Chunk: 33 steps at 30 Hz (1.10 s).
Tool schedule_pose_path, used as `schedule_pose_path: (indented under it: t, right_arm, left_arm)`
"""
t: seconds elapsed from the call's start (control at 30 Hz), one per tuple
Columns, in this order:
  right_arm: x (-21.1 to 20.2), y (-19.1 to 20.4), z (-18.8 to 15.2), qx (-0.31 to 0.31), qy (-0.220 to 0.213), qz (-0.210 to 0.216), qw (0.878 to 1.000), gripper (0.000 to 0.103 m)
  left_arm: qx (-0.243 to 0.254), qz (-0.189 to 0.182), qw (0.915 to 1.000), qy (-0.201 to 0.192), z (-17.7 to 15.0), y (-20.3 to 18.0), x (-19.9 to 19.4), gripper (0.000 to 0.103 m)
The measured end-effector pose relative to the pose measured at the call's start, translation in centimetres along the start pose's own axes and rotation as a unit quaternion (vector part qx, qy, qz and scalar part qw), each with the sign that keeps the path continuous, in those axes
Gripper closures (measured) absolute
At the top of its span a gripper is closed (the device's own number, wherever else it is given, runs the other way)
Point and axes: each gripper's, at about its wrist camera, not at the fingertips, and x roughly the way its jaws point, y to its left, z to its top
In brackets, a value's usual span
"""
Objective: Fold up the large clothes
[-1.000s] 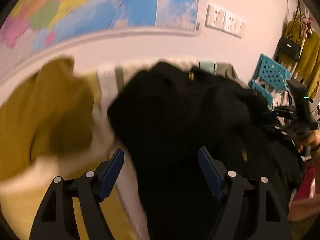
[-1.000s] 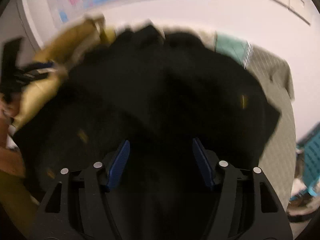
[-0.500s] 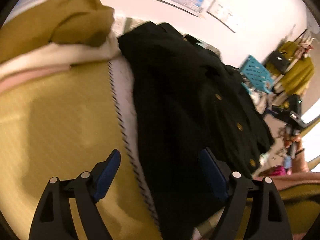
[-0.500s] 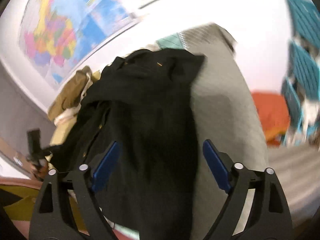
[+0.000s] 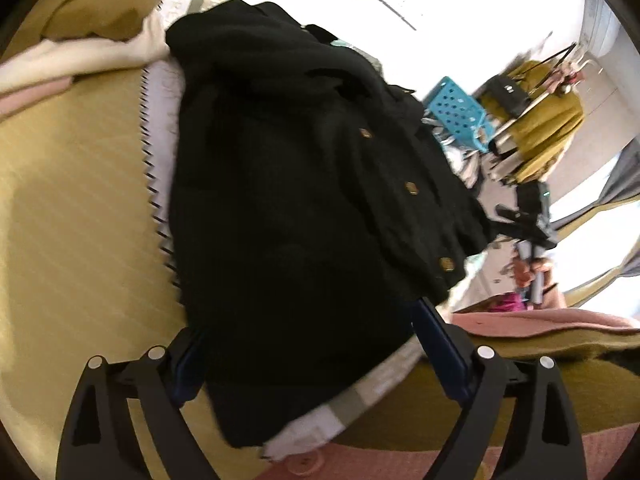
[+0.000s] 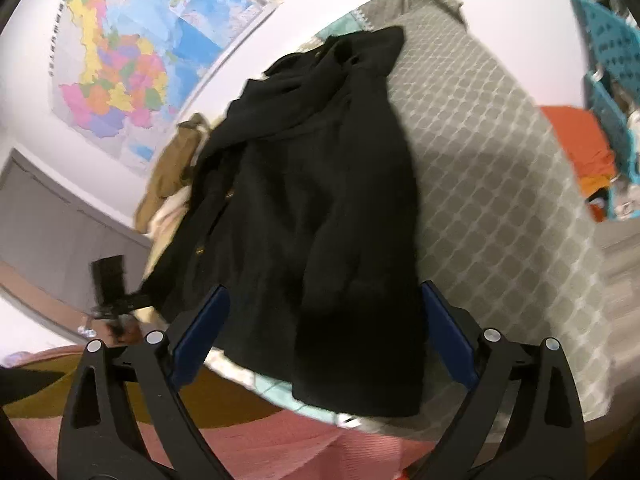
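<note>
I see the black coat [image 5: 288, 200] spread lengthwise on the bed [image 6: 500, 152], and I place everything else from it. My left gripper [image 5: 308, 344] hangs over the coat's near hem with its jaws spread wide, the fingers [image 5: 438, 344] straddling the cloth and holding nothing. My right gripper [image 6: 320, 336] is likewise wide apart above the coat's near hem, nothing between its blue pads [image 6: 450, 336]. In the left view the coat's brass buttons [image 5: 411, 188] run along its right edge. Left of the coat lies a yellow blanket [image 5: 72, 200], and at the coat's far left corner sits a pile of mustard and cream clothes [image 5: 96, 20]. In the right view the coat lies on a grey patterned cover [image 6: 500, 152] that stretches to its right. A map [image 6: 120, 72] hangs on the wall beyond the coat's far end. Right of the coat in the left view, a blue crate [image 5: 460, 114] stands on the floor.
</note>
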Motion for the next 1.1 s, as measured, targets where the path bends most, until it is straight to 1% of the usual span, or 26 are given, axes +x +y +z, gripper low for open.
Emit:
schedule_pose_path:
  t: [0.07, 0.1, 0.13, 0.2, 0.23, 0.27, 0.3, 0.33, 0.37, 0.4, 0.43, 0.47, 0.5, 0.53, 0.57, 0.6, 0.63, 0.67, 0.7, 0.73, 0.8, 0.87, 1.0, 1.07, 1.1]
  right_arm:
    - [0.2, 0.2, -0.3, -0.005, 0.001, 0.004, 1.000, 0.010]
    - [0.2, 0.1, -0.4, -0.002, 0.001, 0.017, 1.000, 0.010]
    - [0.2, 0.1, -0.5, 0.000, 0.000, 0.026, 1.000, 0.010]
    - [0.5, 0.4, -0.6, -0.006, 0.000, 0.032, 0.999, 0.010]
    - [0.7, 0.8, -0.7, -0.013, 0.004, 0.029, 0.999, 0.011]
    - [0.7, 0.8, -0.7, -0.013, 0.004, 0.028, 1.000, 0.017]
    - [0.7, 0.7, -0.7, -0.005, 0.005, 0.039, 0.999, 0.022]
    - [0.7, 0.4, -0.7, 0.002, 0.006, 0.049, 0.999, 0.035]
    - [0.7, 0.1, -0.9, 0.008, 0.009, 0.053, 0.998, 0.039]
    - [0.6, 0.0, -1.0, 0.008, 0.008, 0.049, 0.999, 0.039]
    - [0.6, -0.2, -1.1, 0.011, 0.006, 0.047, 0.999, 0.040]
    - [0.6, -0.2, -1.2, 0.010, 0.004, 0.045, 0.999, 0.038]
    - [0.6, -0.1, -1.2, 0.010, 0.002, 0.046, 0.999, 0.035]
    - [0.6, 0.1, -1.2, 0.010, -0.001, 0.050, 0.999, 0.031]
    - [0.7, 0.4, -1.2, 0.006, -0.001, 0.048, 0.999, 0.032]
    - [1.0, 0.6, -1.2, 0.003, 0.000, 0.045, 0.999, 0.036]
    - [1.2, 0.6, -1.2, 0.004, 0.001, 0.046, 0.999, 0.055]
    - [1.5, 0.5, -1.2, 0.010, 0.003, 0.054, 0.998, 0.078]
    - [1.5, 0.4, -1.1, 0.015, 0.000, 0.062, 0.998, 0.081]
    - [1.3, 0.5, -1.1, 0.013, -0.006, 0.064, 0.998, 0.083]
    - [0.5, 1.2, -0.8, 0.005, -0.021, 0.074, 0.997, 0.086]
    - [-0.6, 2.0, -0.1, 0.006, -0.042, 0.095, 0.995, 0.089]
    - [-2.9, 4.0, 2.4, -0.015, -0.084, 0.113, 0.990, 0.091]
    - [-3.5, 4.7, 4.1, -0.022, -0.101, 0.115, 0.988, 0.091]
    - [-3.8, 5.0, 5.2, -0.024, -0.109, 0.122, 0.986, 0.091]
  left_arm:
    - [-0.005, -0.012, 0.9999, -0.001, 0.1, -0.1, 0.3, 0.012]
    - [-0.008, -0.017, 0.9998, -0.002, 0.3, -0.1, 0.4, 0.011]
    - [-0.013, -0.018, 0.9998, -0.002, 0.4, -0.2, 0.6, 0.011]
    - [-0.021, -0.008, 0.9997, -0.007, 0.9, -0.6, 1.2, 0.012]
    - [-0.024, 0.000, 0.9997, -0.007, 1.2, -0.8, 1.4, 0.020]
    - [-0.025, 0.016, 0.9995, -0.006, 1.3, -1.0, 1.6, 0.023]
    - [-0.023, 0.028, 0.9993, -0.008, 1.5, -1.2, 1.7, 0.032]
    - [-0.019, 0.042, 0.9989, -0.007, 1.6, -1.4, 1.8, 0.049]
    - [-0.019, 0.062, 0.9979, -0.005, 1.7, -1.5, 2.0, 0.055]
    - [-0.024, 0.067, 0.9975, -0.004, 1.8, -1.3, 2.0, 0.058]
    - [-0.029, 0.064, 0.9975, -0.006, 1.9, -1.2, 2.0, 0.058]
    - [-0.037, 0.058, 0.9976, -0.007, 1.9, -0.9, 1.9, 0.057]
    - [-0.043, 0.051, 0.9978, -0.008, 2.0, -0.7, 1.9, 0.052]
    - [-0.047, 0.045, 0.9978, -0.010, 2.0, -0.5, 1.9, 0.051]
    - [-0.050, 0.045, 0.9976, -0.013, 2.1, -0.5, 1.9, 0.051]
    - [-0.049, 0.052, 0.9973, -0.015, 2.1, -0.6, 2.0, 0.056]
    - [-0.048, 0.066, 0.9965, -0.019, 2.2, -0.8, 2.0, 0.076]
    - [-0.046, 0.076, 0.9958, -0.023, 2.3, -0.9, 2.0, 0.084]
    - [-0.045, 0.078, 0.9956, -0.027, 2.4, -1.1, 1.8, 0.093]
    - [-0.046, 0.073, 0.9956, -0.037, 2.5, -1.2, 1.4, 0.098]
    - [-0.050, 0.041, 0.9962, -0.058, 2.9, -1.6, 0.0, 0.099]
    - [-0.048, 0.036, 0.9955, -0.074, 3.3, -2.1, -1.1, 0.099]
    - [-0.047, 0.011, 0.9940, -0.098, 5.3, -2.4, -3.0, 0.099]
    - [-0.045, 0.012, 0.9933, -0.105, 6.5, -2.6, -3.6, 0.099]
    - [-0.044, 0.013, 0.9929, -0.109, 7.3, -2.6, -4.0, 0.099]
